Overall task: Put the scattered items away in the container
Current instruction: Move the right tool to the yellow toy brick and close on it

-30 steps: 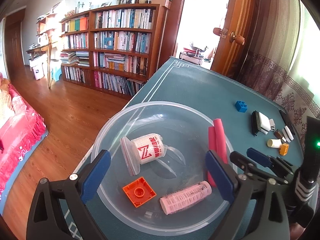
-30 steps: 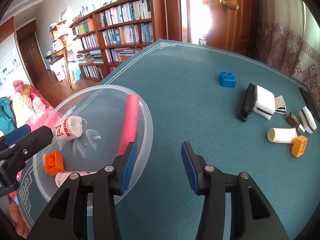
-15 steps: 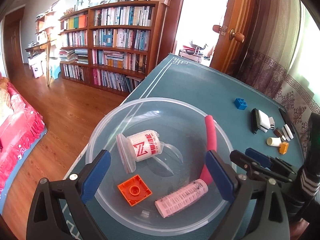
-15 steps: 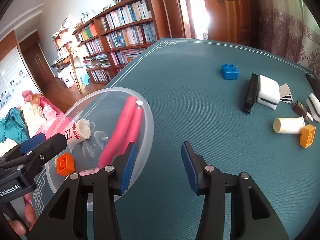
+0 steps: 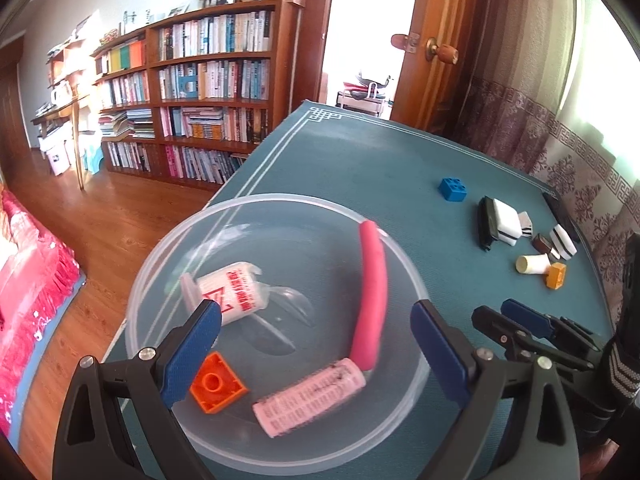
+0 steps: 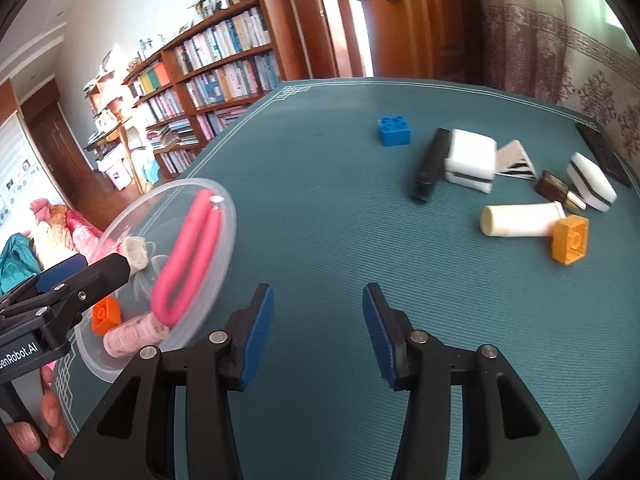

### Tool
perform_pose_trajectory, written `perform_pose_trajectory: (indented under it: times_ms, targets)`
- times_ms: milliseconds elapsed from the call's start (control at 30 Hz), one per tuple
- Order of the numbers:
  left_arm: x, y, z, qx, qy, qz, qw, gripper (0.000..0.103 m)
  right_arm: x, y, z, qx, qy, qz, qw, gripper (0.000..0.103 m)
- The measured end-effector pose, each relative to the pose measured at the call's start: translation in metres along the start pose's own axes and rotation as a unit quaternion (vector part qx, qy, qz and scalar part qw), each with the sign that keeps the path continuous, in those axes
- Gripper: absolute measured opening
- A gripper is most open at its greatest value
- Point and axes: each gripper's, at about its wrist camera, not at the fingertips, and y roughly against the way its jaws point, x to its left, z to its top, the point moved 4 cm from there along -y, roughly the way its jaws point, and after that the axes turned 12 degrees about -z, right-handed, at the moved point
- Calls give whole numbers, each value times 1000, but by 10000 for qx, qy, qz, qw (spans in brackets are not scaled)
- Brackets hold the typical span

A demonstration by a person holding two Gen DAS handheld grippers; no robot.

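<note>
Clear bowl [image 5: 404,276] at the near left corner of the green table [image 6: 320,184], already holding a bent pink foam stick [image 5: 374,296], a pink tube [image 5: 310,398], an orange brick [image 5: 216,388] and a small white printed cup [image 5: 236,294]. Well apart on the far right, still loose: blue brick [image 6: 394,131], black bar [image 6: 431,164] touching a white block [image 6: 470,158], cream tube [image 6: 520,220] touching a yellow-orange brick [image 6: 570,240], plus smaller pieces behind.

Left gripper [image 5: 316,344] hovering over the bowl, jaws wide, nothing between them. Right gripper [image 6: 318,334] low above bare cloth just beside the bowl, jaws wide, empty.

Next, probably: reach with the right for the loose cluster. Best to pick something standing alone, such as the blue brick, or the cream tube across its width. Approach from above, straddle squarely, close only once both pads flank it. Risk: nudging the touching neighbours. Worth steadying the light bowl with the left if needed.
</note>
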Motion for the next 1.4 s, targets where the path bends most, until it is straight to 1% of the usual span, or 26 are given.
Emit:
perform_pose_trajectory:
  times_ms: [267,533,633,700,867,1000,1133,1300,1367,1400]
  targets:
    - [-39,-13,4,154,-358,-184,9991,97,-66,4,-3,-36,-388,-465,9982,50]
    - [-84,-33,7,367,-679,-456,9960,97,-138,6,-3,-100,-791,-984,9919,50]
    - [-100,-41,8,463,-752,-618,9942,97,-159,5,-2,-125,-872,-1112,9899,50]
    - [-111,-46,9,504,-838,-661,9930,97,-168,3,-1,-132,-891,-1170,9890,50]
    - [-137,-62,10,622,-1073,-720,9897,97,-183,-6,6,-113,-884,-1270,9879,50]
    - [-154,-73,9,719,-1279,-762,9862,97,-189,-15,13,-128,-904,-1258,9879,50]
    - [-166,-82,9,767,-1414,-769,9840,97,-193,-25,17,-64,-1015,-1078,9890,50]
    - [-176,-91,11,796,-1481,-775,9827,97,-193,-32,18,-37,-999,-986,9901,50]
    - [-179,-95,12,821,-1491,-784,9823,97,-194,-34,17,-49,-1003,-940,9905,44]
    - [-180,-96,12,834,-1494,-789,9821,97,-194,-35,17,-49,-992,-921,9908,38]
